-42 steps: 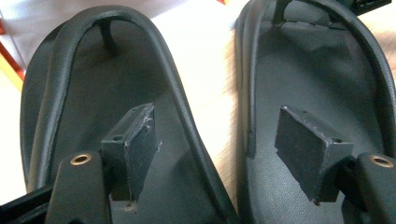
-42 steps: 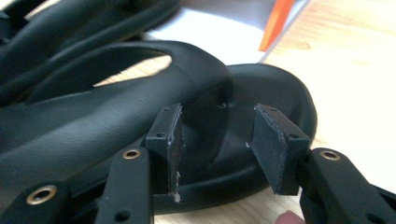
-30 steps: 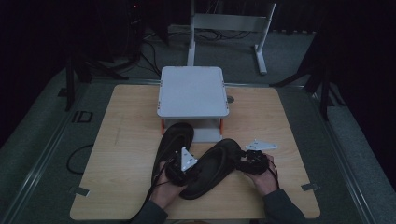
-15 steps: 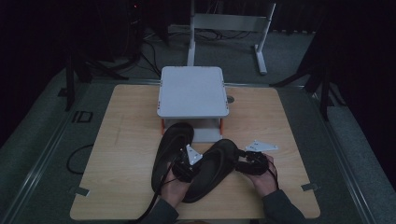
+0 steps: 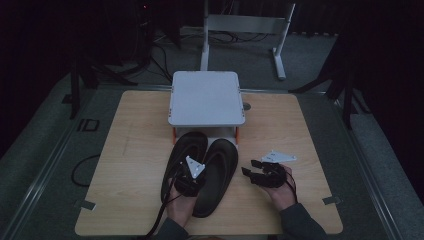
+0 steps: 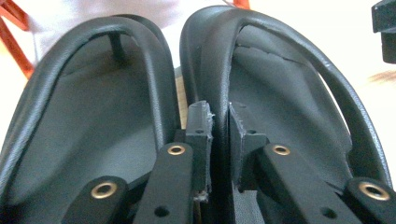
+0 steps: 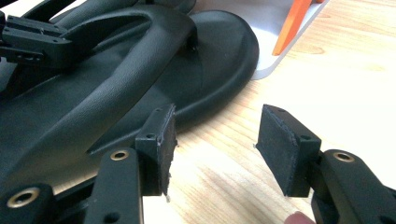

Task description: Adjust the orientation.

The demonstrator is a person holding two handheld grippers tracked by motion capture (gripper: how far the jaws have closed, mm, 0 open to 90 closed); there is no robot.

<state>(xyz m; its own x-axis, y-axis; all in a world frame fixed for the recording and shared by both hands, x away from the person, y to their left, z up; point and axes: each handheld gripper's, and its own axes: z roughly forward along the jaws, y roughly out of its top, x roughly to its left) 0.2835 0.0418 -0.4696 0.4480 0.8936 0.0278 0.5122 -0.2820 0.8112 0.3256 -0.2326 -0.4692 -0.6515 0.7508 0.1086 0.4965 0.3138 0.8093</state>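
Note:
Two black flip-flops lie side by side on the wooden table point(image 5: 135, 150), toes toward a white platform. The left flip-flop point(image 5: 186, 147) point(image 6: 93, 116) touches the right flip-flop point(image 5: 222, 167) point(image 6: 289, 107) point(image 7: 140, 79) along their inner edges. My left gripper point(image 5: 194, 165) point(image 6: 220, 126) rests over that seam, its jaws a thin gap apart with the inner arm of the right flip-flop's strap between them. My right gripper point(image 5: 250, 167) point(image 7: 215, 135) is open above bare wood just right of the right flip-flop, holding nothing.
A white square platform point(image 5: 206, 97) on orange legs point(image 7: 292, 23) stands just beyond the toes, at the table's far middle. A metal stand point(image 5: 245, 25) and cables lie on the dark floor behind. Bare wood lies to the left and right of the flip-flops.
The right flip-flop has swung from a slant to lie parallel against the left one. My right gripper has let go of it and drawn back to the right.

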